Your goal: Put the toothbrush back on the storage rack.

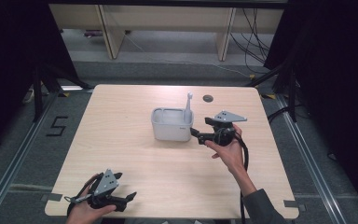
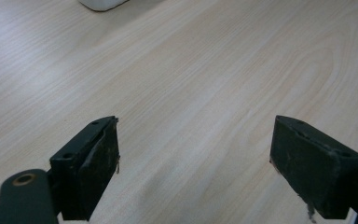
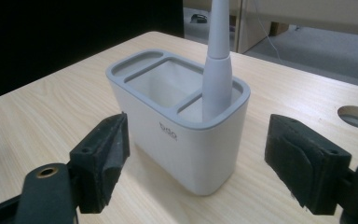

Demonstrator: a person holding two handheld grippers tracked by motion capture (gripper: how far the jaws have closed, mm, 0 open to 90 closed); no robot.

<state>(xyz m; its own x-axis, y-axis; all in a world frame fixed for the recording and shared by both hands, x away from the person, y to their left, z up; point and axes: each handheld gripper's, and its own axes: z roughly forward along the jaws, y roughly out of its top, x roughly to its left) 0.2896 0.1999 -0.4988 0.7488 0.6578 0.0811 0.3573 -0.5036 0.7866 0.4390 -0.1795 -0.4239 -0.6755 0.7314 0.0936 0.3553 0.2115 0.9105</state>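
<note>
Your right gripper point(image 3: 193, 158), jaws spread and gripping nothing, sits just beside the white compartmented holder point(image 3: 179, 123) at mid-table, so closing carelessly could tip it or knock its upright grey handle point(image 3: 216, 70), while your left gripper point(image 2: 193, 163) idles open.

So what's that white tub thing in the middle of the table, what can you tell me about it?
The white holder looks like smooth plastic with a grey rim, rounded corners and small lettering on its side. Dividers split its open top into three compartments. It stands upright on the wooden table near the middle. A pale tapered handle stands in one end compartment. The right tool flanks that end, jaws open and apart from it.
</note>
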